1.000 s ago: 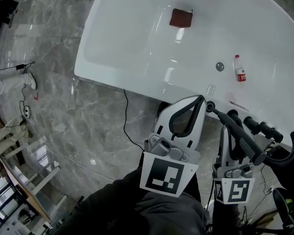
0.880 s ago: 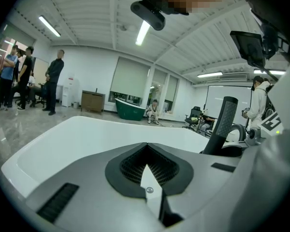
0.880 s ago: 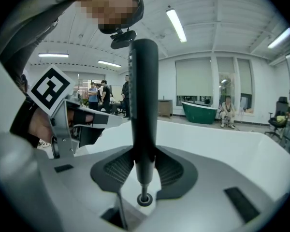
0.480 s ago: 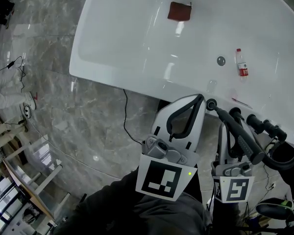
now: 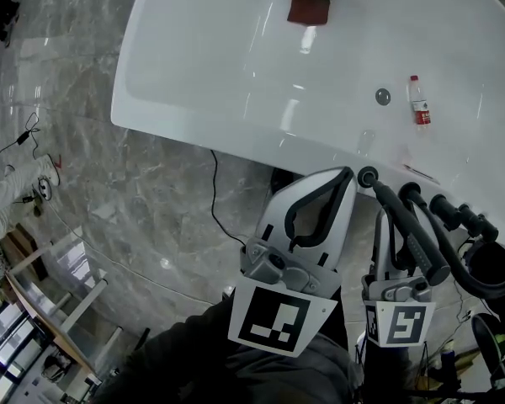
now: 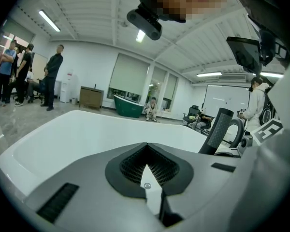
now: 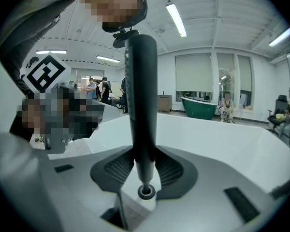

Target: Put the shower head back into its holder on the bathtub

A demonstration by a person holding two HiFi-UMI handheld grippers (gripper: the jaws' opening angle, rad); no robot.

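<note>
The black shower head (image 5: 408, 230) runs slantwise over the near rim of the white bathtub (image 5: 194, 133). My right gripper (image 5: 389, 225) is shut on its handle. In the right gripper view the shower head (image 7: 141, 95) stands upright between the pads of the right gripper (image 7: 144, 166), its round end toward the camera. Its black hose (image 5: 498, 269) loops off at the right edge. My left gripper (image 5: 346, 175) is just to the left, shut and holding nothing, its tips over the tub rim. The left gripper (image 6: 146, 153) has its pads together. I cannot make out the holder.
Inside the tub lie a red block (image 5: 309, 8), a plastic bottle (image 5: 418, 112) and the drain (image 5: 381, 96). Black fittings (image 5: 463, 217) sit on the rim at the right. A black cable (image 5: 215, 192) trails over the marble floor. People (image 6: 53, 76) stand far behind.
My right gripper has sunk a little with the shower head in it. The left gripper has hardly moved. The tub has slid up and left in the head view.
</note>
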